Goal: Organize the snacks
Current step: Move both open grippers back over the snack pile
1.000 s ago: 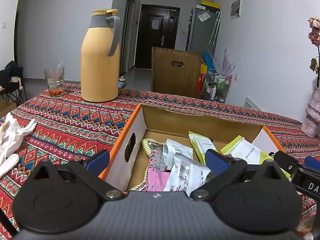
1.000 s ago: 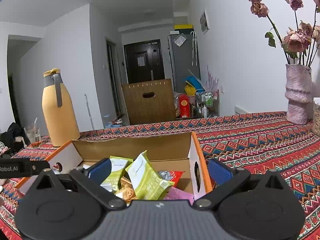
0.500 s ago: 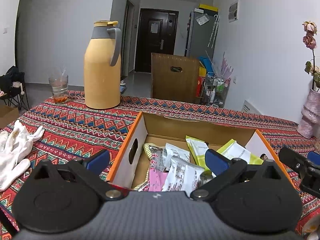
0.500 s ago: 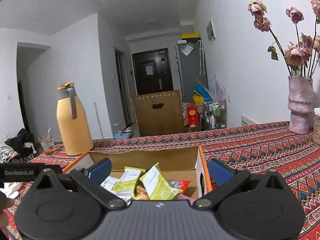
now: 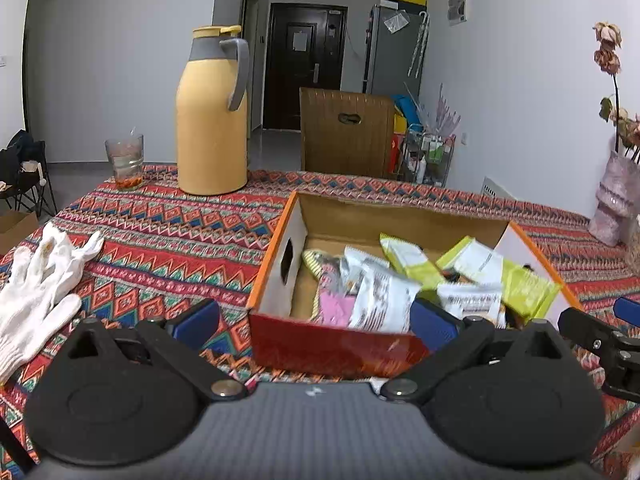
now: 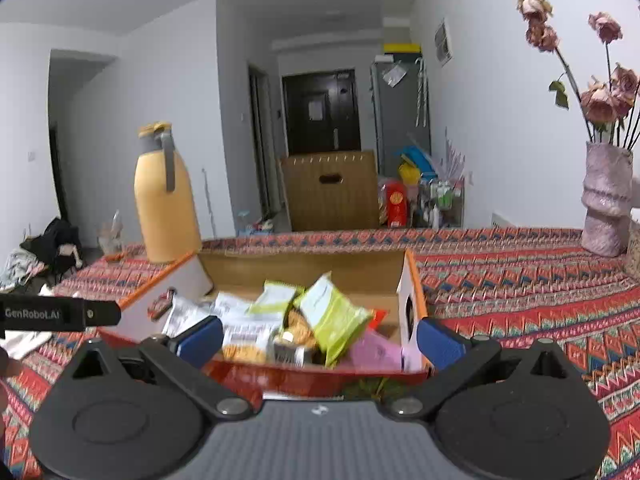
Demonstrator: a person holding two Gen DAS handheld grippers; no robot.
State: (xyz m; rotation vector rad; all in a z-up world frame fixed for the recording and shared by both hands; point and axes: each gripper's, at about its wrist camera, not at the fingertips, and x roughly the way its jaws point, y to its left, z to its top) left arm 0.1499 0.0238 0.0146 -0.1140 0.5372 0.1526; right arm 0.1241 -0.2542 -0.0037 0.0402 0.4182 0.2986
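Observation:
An open cardboard box (image 5: 276,264) with orange rims and a red front wall sits on the patterned tablecloth. It holds several snack packets: white ones (image 5: 380,296), yellow-green ones (image 5: 516,280) and a pink one (image 5: 334,308). My left gripper (image 5: 316,322) is open and empty, just in front of the box's front left corner. My right gripper (image 6: 320,338) is open and empty, in front of the box's front wall (image 6: 320,376). The same box (image 6: 408,300) and a green packet (image 6: 336,316) show in the right wrist view.
A yellow thermos jug (image 5: 212,120) and a glass (image 5: 125,162) stand at the back left. White gloves (image 5: 36,292) lie at the left. A pink vase with dried roses (image 6: 606,196) stands at the right. A brown chair back (image 5: 346,136) lies beyond the table.
Both grippers have pulled back and up from the box; its red front wall now shows in both views. Both stay open and empty.

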